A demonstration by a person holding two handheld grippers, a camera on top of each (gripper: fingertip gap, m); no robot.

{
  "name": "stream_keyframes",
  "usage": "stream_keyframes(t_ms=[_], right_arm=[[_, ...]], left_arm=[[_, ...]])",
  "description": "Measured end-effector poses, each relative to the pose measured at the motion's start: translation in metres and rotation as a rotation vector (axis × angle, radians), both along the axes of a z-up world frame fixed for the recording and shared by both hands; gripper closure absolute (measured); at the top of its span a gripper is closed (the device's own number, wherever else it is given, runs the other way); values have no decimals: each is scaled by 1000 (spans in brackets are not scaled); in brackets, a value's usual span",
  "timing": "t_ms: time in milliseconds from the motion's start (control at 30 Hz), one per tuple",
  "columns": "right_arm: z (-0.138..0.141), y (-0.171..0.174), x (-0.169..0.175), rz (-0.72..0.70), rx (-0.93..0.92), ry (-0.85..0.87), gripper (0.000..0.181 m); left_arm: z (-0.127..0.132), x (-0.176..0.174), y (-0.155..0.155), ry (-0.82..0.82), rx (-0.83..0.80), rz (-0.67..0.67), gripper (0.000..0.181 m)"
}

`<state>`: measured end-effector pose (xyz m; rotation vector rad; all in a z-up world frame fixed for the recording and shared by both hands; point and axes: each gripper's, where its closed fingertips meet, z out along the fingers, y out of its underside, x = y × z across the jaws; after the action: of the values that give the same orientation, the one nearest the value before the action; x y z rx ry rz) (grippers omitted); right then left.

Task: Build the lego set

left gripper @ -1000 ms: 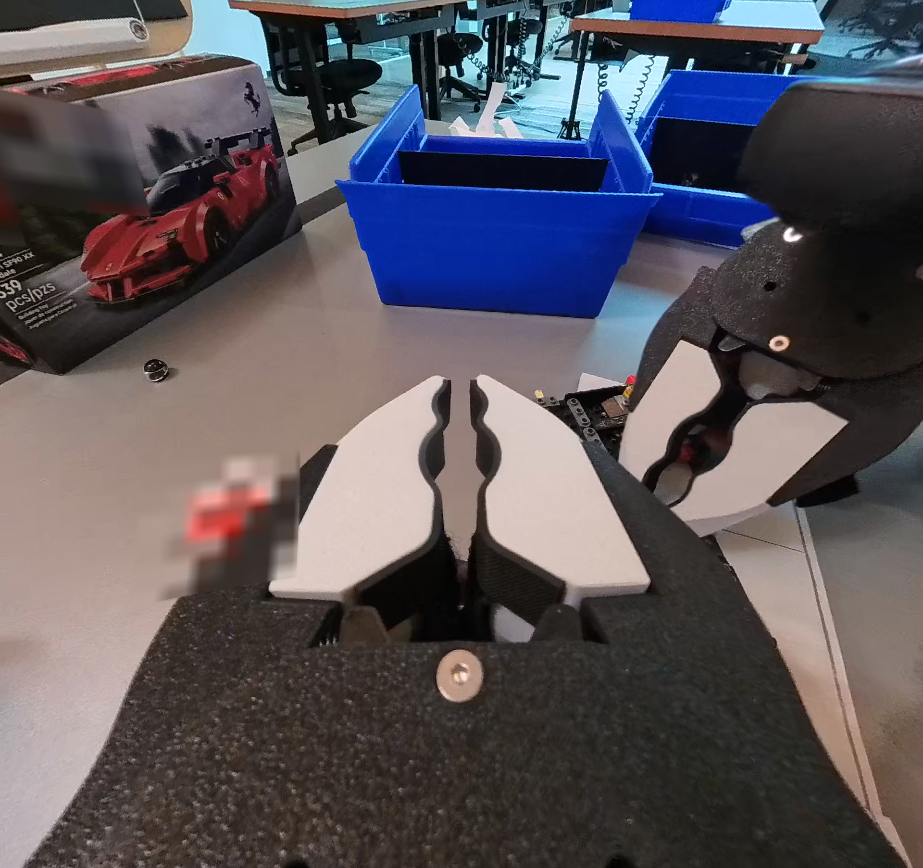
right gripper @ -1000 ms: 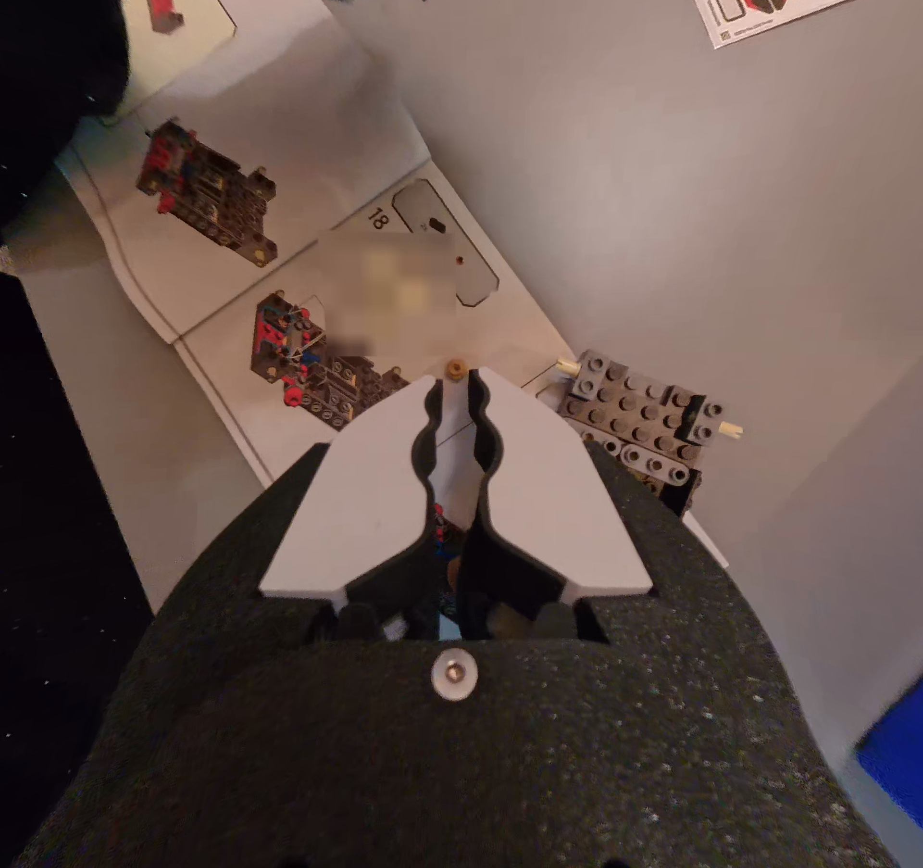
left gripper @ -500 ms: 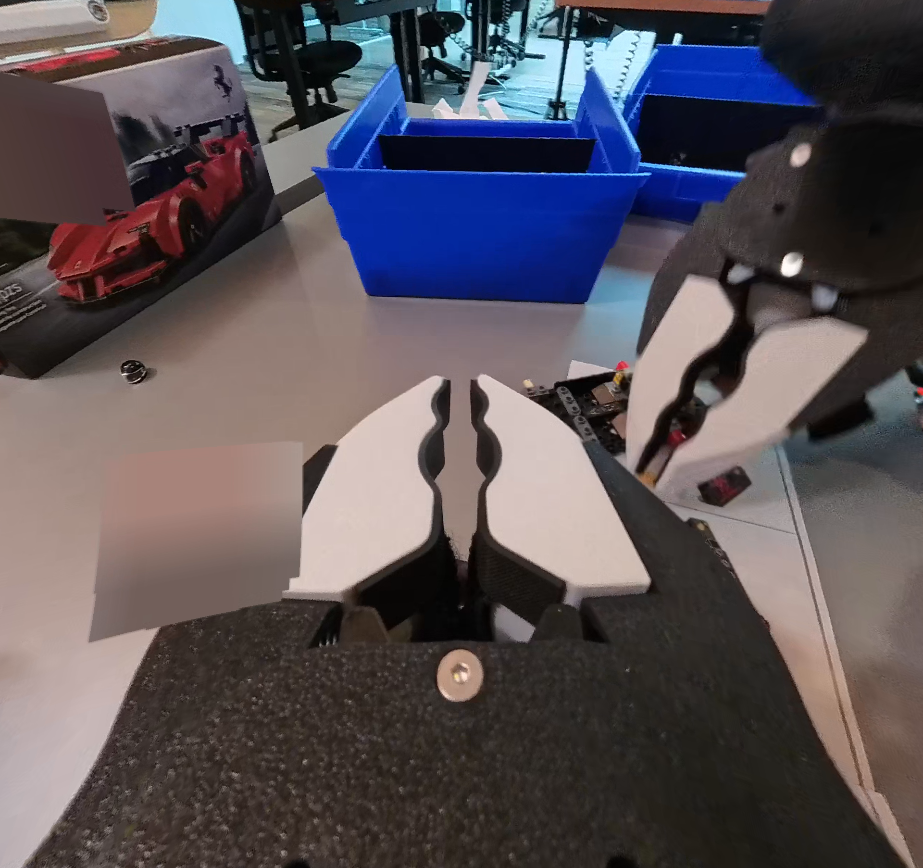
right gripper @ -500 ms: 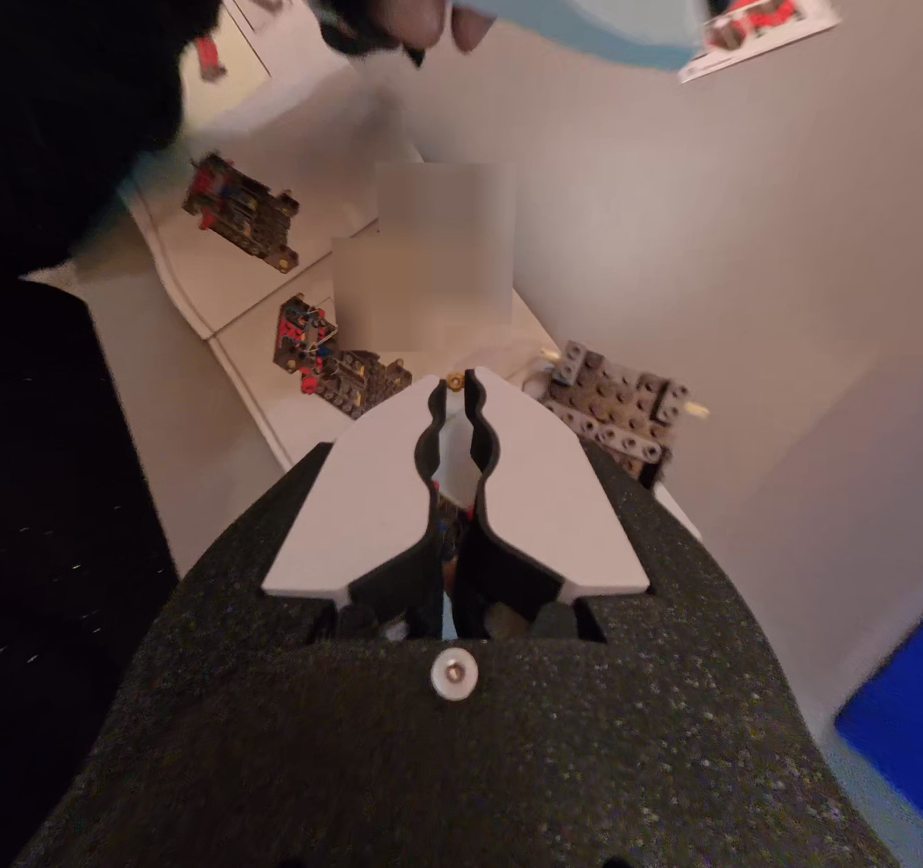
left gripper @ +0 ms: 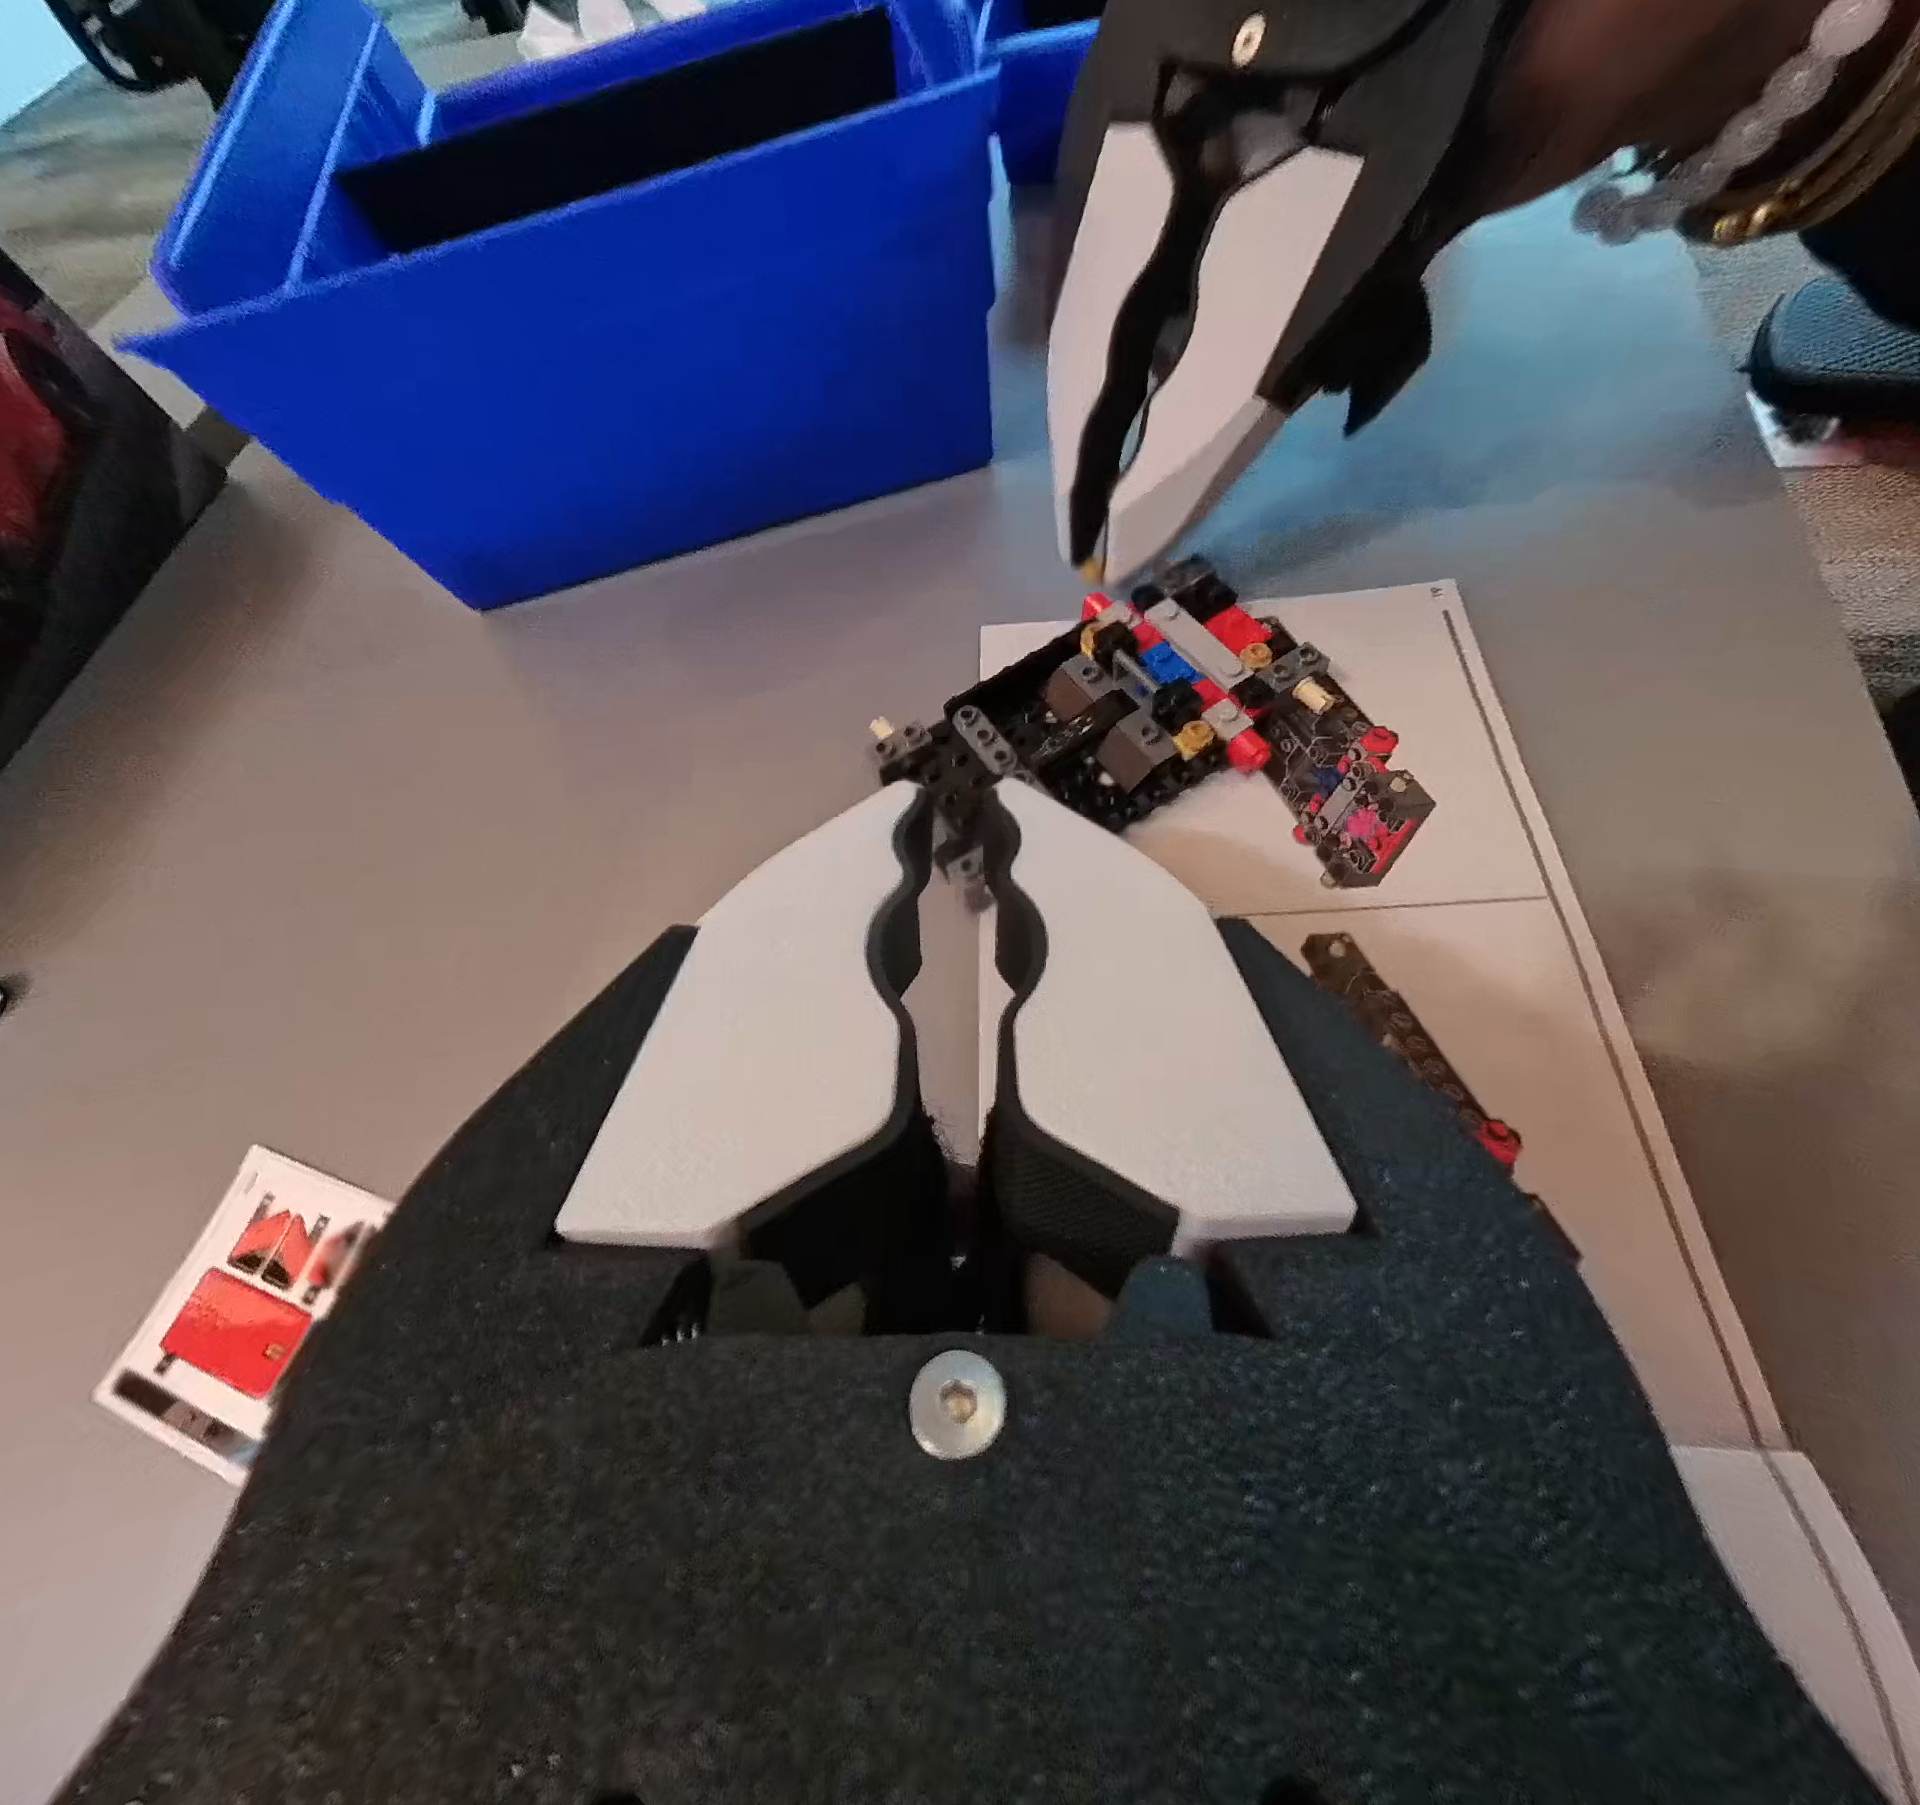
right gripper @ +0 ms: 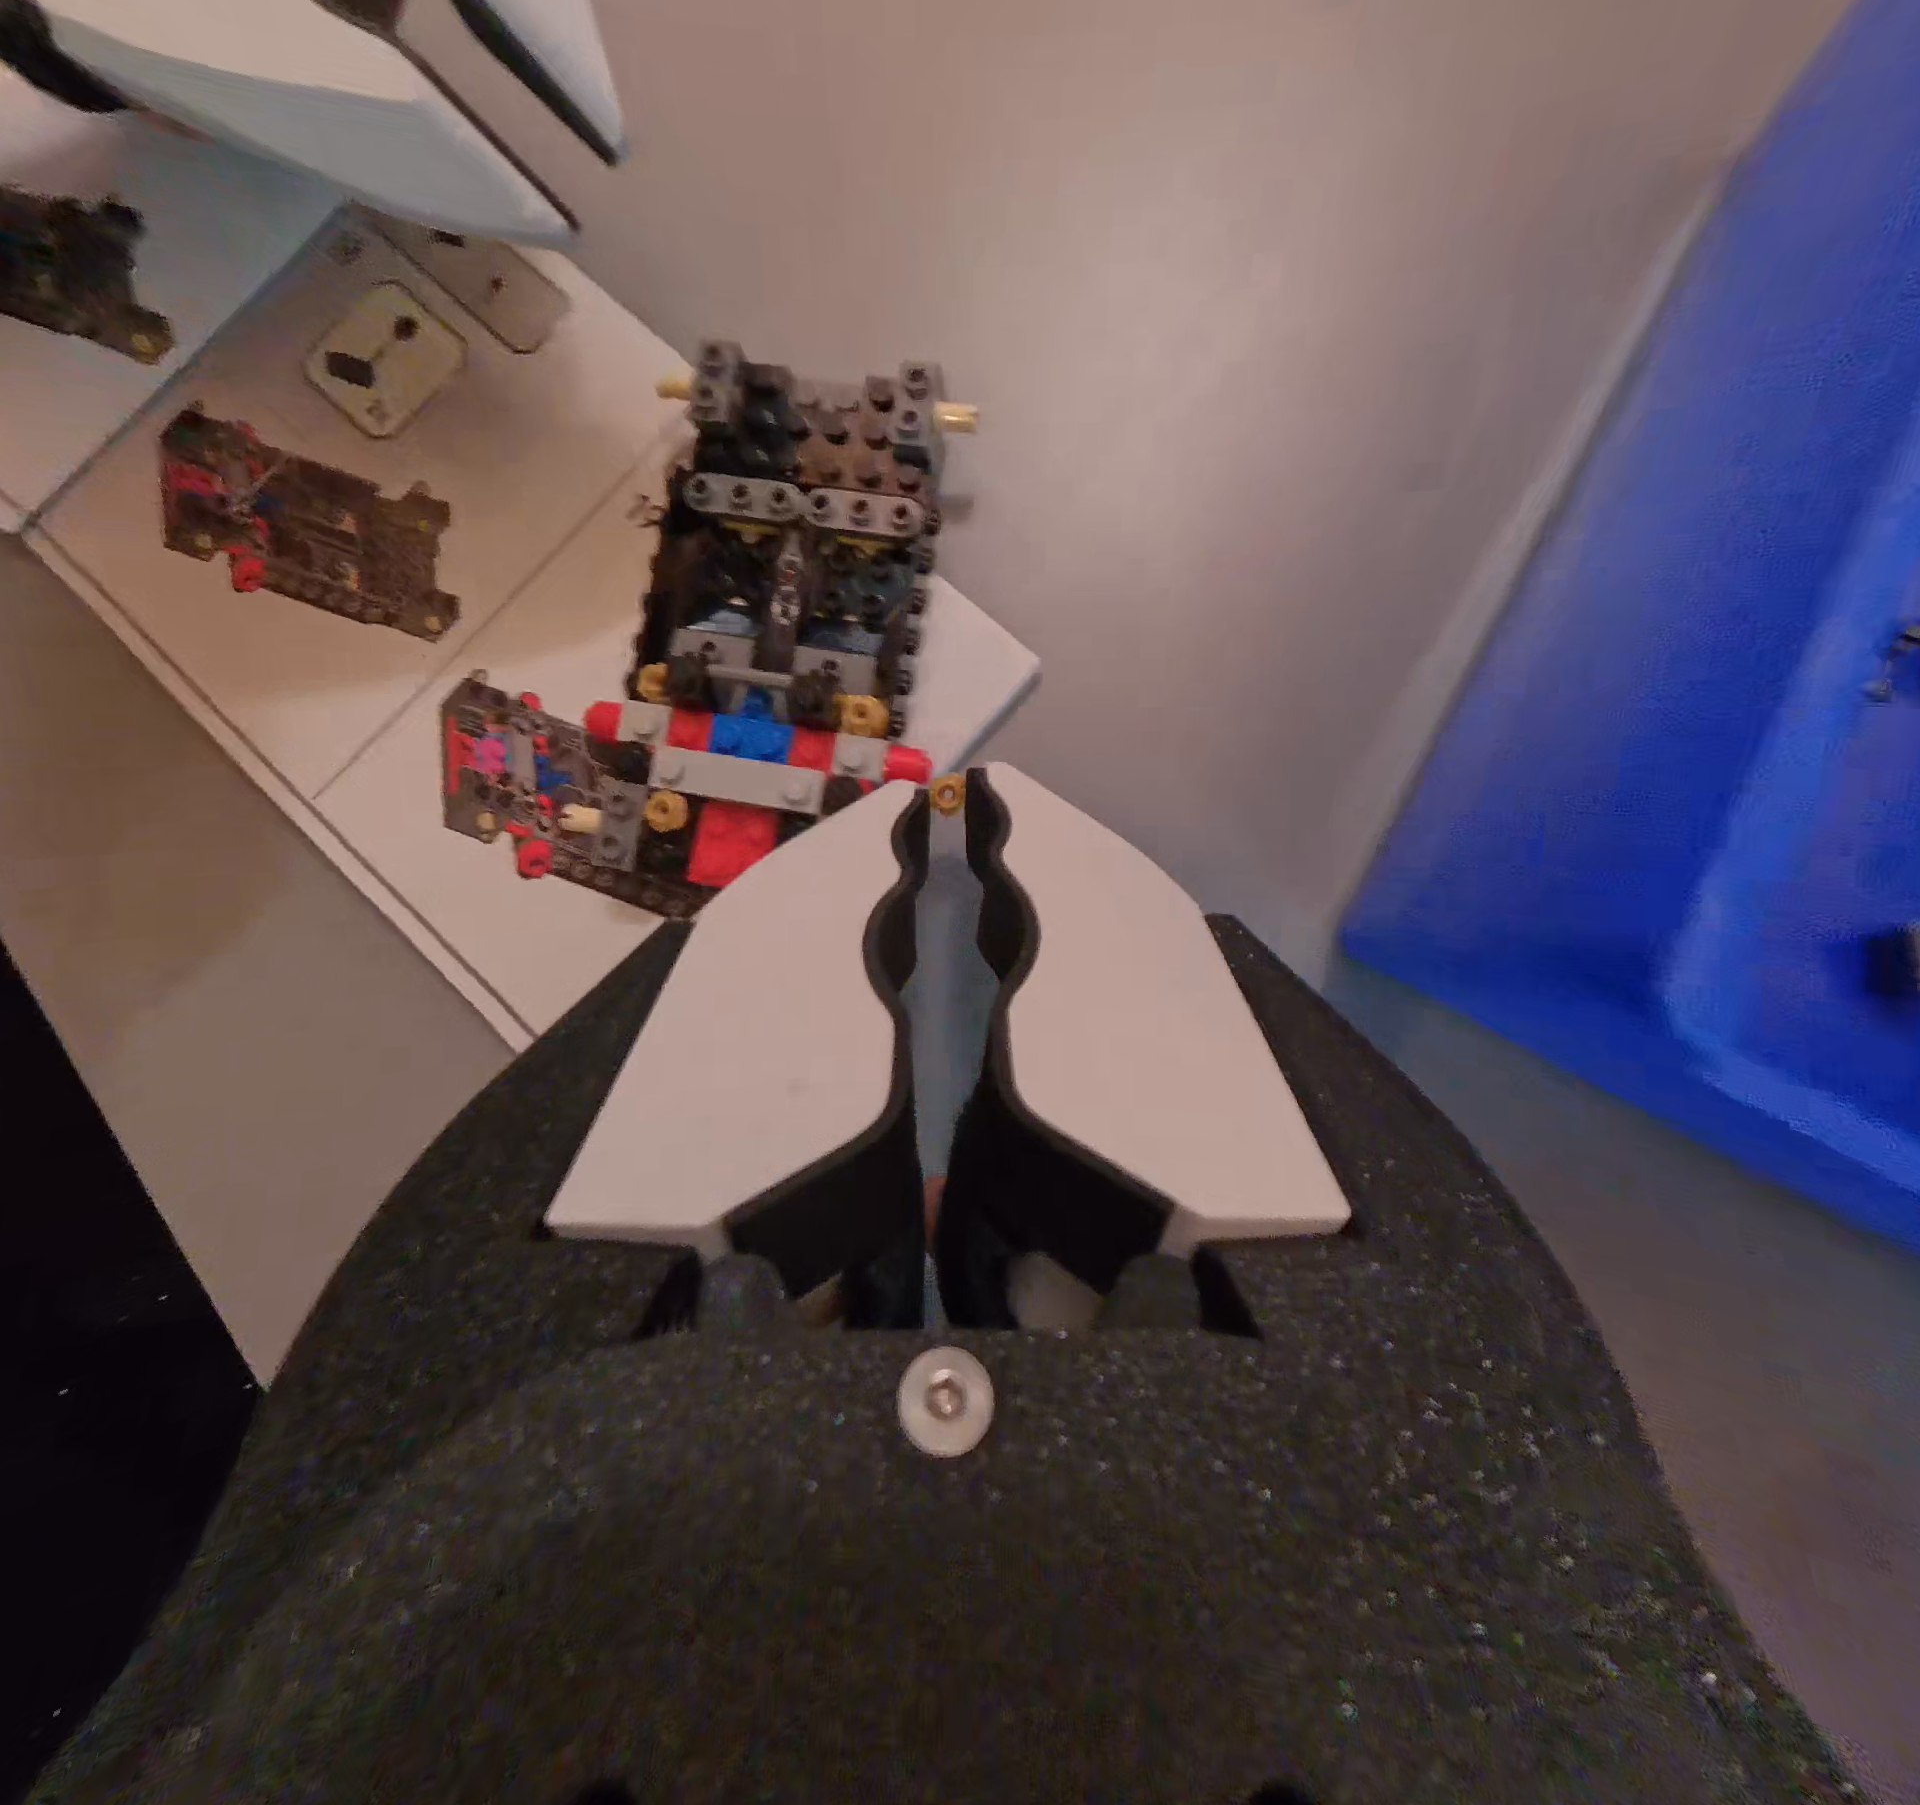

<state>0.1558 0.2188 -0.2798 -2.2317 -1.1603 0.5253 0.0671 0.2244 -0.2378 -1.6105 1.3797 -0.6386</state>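
**Gold stud pinched over a half-built car chassis**

Grey tabletop point(left gripper: 436, 820) fills the left wrist view, with a white instruction booklet point(left gripper: 1455, 924) lying open on it to the right. On the booklet's far corner sits the partly built lego chassis point(left gripper: 1132, 716) — black frame, grey seats, red and blue bricks across one end. The left gripper point(left gripper: 958, 799) has its white fingers nearly together, a narrow gap between them; the tips sit at the near black end of the chassis, and whether they actually clamp it cannot be told. Above the model's far end hangs the right gripper point(left gripper: 1101, 560), held by a hand with beaded bracelets at the wrist, a tiny gold round stud point(left gripper: 1091, 568) at its tips, just above the red bricks. A large blue plastic bin point(left gripper: 623, 384) stands behind, and a small sticker sheet with red shapes point(left gripper: 229, 1319) lies at the lower left.

In the right wrist view the right gripper point(right gripper: 948, 794) is closed on the gold stud point(right gripper: 948, 794), gripping it at the very tips. The stud sits just beside the red-and-blue end of the chassis point(right gripper: 790, 612), close to it — contact is not clear. The booklet point(right gripper: 312, 695) shows printed build steps to the left, the left gripper's white fingers point(right gripper: 312, 72) are at the upper left, and the blue bin point(right gripper: 1714, 716) stands at the right.
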Motion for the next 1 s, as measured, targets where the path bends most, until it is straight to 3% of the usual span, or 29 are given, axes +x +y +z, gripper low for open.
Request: stream_keyframes(t_ms=[167,333,467,1000], right_arm=[[-2,-18,-26,102,-44,71,175],[16,-31,-32,161,1,121,175],[11,-49,-37,242,14,18,175],[3,-43,-40,128,16,-153,174]], left_arm=[[2,12,-6,19,85,-34,173],[-19,18,-16,116,24,-73,175],[-25,20,-22,142,2,-101,175],[-25,17,-26,138,-43,-111,175]])
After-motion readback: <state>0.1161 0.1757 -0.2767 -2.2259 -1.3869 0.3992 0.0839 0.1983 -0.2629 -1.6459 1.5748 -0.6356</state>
